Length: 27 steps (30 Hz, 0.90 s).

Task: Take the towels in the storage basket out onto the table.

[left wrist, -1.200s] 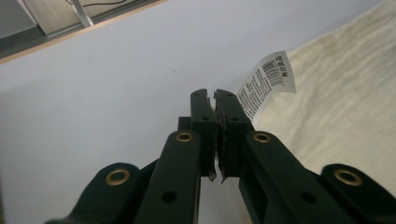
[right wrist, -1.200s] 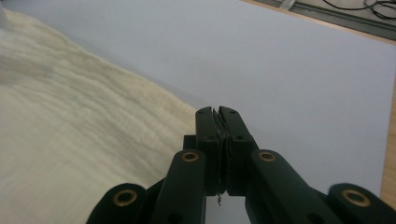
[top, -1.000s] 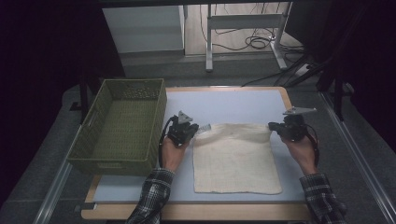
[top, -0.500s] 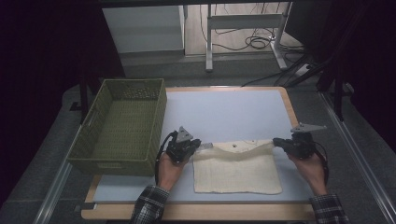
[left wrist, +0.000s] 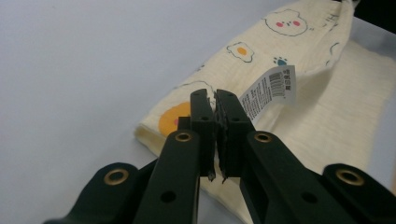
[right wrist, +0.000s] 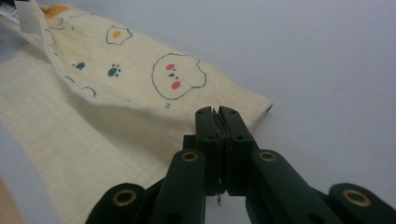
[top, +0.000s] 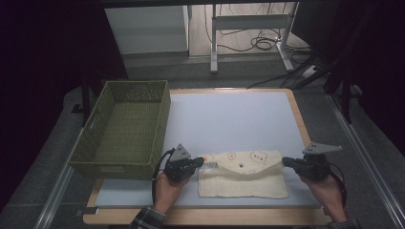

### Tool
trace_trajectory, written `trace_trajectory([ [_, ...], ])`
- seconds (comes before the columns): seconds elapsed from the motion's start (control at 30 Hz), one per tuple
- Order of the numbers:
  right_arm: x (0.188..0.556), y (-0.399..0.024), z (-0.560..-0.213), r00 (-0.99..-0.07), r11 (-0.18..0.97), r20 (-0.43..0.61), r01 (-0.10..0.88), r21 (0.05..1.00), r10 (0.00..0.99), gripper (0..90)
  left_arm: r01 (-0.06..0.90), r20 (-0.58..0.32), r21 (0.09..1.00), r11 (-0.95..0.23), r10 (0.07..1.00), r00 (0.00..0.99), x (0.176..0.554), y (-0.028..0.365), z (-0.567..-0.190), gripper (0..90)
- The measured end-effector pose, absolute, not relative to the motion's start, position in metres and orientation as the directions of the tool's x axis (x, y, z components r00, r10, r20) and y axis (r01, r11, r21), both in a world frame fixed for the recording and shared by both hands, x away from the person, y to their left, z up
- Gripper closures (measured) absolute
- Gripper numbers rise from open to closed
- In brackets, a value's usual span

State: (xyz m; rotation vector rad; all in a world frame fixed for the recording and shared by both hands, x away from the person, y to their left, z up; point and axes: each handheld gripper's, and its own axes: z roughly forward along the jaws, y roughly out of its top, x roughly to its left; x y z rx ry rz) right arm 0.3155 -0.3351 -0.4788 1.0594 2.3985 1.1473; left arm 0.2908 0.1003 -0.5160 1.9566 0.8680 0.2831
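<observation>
The left gripper (top: 199,163) is pinching the left corner of a soft cream cloth with little printed animal faces and fried eggs (top: 243,172). In the left gripper view its two black jaws are pressing together on the cloth's edge (left wrist: 187,105), right next to a white paper tag with a barcode (left wrist: 272,91). The right gripper (top: 286,162) is pinching the cloth's right corner. In the right gripper view its jaws are squeezing shut on the folded edge (right wrist: 219,112).

The two grippers are holding the far edge of the cloth over the near part, so the cloth is folding in half. The printed side is showing on the folded-over flap, and the plain ribbed side is lying flat below it. The cloth is sitting near the front of the table, between the two hands.

The cloth is resting on a pale blue-grey mat (top: 229,114) that is covering a light wooden table top (top: 298,119). A green woven basket (top: 165,117) is standing on the left side of the table, just beside the left gripper.

Around the table the floor is looking grey. Behind it, white metal legs of another table (top: 213,43) are standing, and black cables (top: 260,44) are lying in loops on the floor. The rest of the room is looking dark.
</observation>
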Motion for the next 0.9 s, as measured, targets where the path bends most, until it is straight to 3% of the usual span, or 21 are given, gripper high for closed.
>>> trace_trajectory([
  [0.37, 0.281, -0.339, -0.479, -0.717, 0.423, 0.077, 0.489, 0.763, 0.692, 87.2, 0.415, -0.104, 0.835, -0.362, 0.637, 0.764, 0.259, 0.096, -0.513, 86.2],
  [0.6, 0.263, -0.337, -0.495, -0.730, 0.437, 0.102, 0.509, 0.741, 0.676, 86.8, 0.446, -0.143, 0.815, -0.369, 0.619, 0.773, 0.251, 0.095, -0.528, 83.1],
  [0.73, 0.255, -0.340, -0.505, -0.725, 0.437, 0.122, 0.531, 0.726, 0.678, 85.3, 0.467, -0.195, 0.816, -0.340, 0.599, 0.777, 0.241, 0.102, -0.530, 68.8],
  [0.8, 0.252, -0.344, -0.505, -0.721, 0.426, 0.130, 0.535, 0.730, 0.681, 79.3, 0.464, -0.190, 0.822, -0.332, 0.608, 0.771, 0.237, 0.106, -0.526, 59.2],
  [0.9, 0.248, -0.350, -0.498, -0.713, 0.411, 0.125, 0.528, 0.743, 0.690, 77.2, 0.463, -0.174, 0.824, -0.328, 0.630, 0.757, 0.237, 0.112, -0.521, 51.2],
])
